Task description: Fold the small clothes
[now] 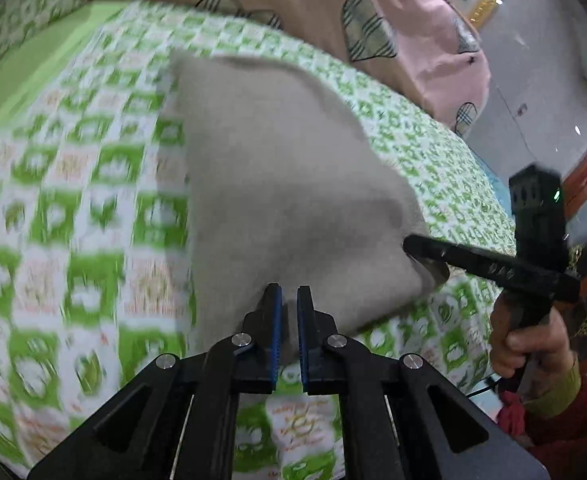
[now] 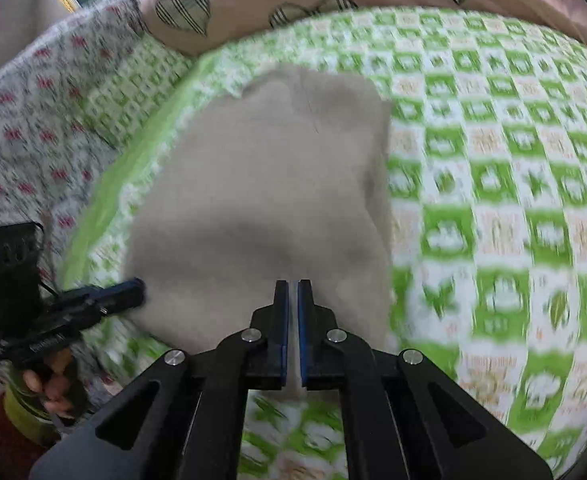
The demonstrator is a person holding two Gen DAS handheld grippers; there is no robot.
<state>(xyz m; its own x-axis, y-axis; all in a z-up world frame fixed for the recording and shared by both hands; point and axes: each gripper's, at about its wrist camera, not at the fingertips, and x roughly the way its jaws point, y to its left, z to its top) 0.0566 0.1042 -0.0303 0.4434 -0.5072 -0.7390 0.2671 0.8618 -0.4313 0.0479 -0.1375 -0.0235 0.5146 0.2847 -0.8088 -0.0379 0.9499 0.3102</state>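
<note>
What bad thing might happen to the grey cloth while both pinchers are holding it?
1. The left gripper and right gripper each pinch only the near edge of the plain grey-beige cloth, so it might slip out.
2. The cloth sags between them, so the fold may land crooked on the green-and-white checked bedspread.

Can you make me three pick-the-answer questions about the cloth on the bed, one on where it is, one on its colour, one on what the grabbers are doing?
1. Where does the cloth lie?
A on the green-checked bedsheet
B on the floor
C on a chair

2. What colour is the cloth?
A red
B beige-grey
C blue

3. How do the left gripper and right gripper stand?
A both wide open
B one open
C both shut on the cloth's near edge

Answers: A, the sheet shows all around it; B, plain beige-grey; C, cloth sits pinched between each pair of fingers.
</note>
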